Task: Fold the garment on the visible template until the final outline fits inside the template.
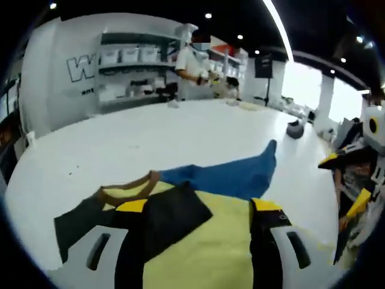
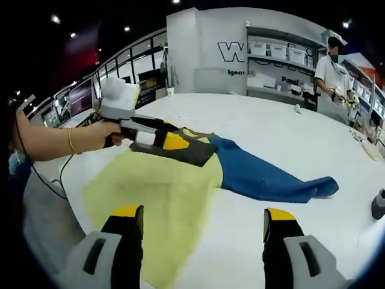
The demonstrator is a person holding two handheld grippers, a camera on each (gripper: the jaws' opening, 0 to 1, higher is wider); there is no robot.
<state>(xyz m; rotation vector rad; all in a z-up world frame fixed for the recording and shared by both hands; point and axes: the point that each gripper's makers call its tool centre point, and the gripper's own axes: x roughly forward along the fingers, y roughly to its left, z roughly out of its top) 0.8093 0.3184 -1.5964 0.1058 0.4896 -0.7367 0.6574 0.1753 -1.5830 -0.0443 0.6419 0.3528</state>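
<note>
A garment lies spread on the white table (image 1: 120,144): yellow body (image 1: 210,253), blue sleeve (image 1: 234,174), black panel (image 1: 168,217) and brown collar (image 1: 129,186). My left gripper (image 1: 198,208) is open, its jaws wide apart low over the black panel and yellow body. In the right gripper view a hand holds the left gripper (image 2: 171,144) over the black panel (image 2: 192,153) near the collar. My right gripper (image 2: 203,214) is open above the yellow body's (image 2: 162,192) near edge and bare table. The blue sleeve (image 2: 264,177) stretches to the right. The right gripper (image 1: 355,192) also shows at the table's right edge.
A small dark object (image 1: 295,129) sits on the far right of the table, also seen as the dark object (image 2: 379,205). A person (image 1: 192,66) stands at the far edge by shelves (image 1: 132,66) of bins. Small items (image 1: 246,103) lie there.
</note>
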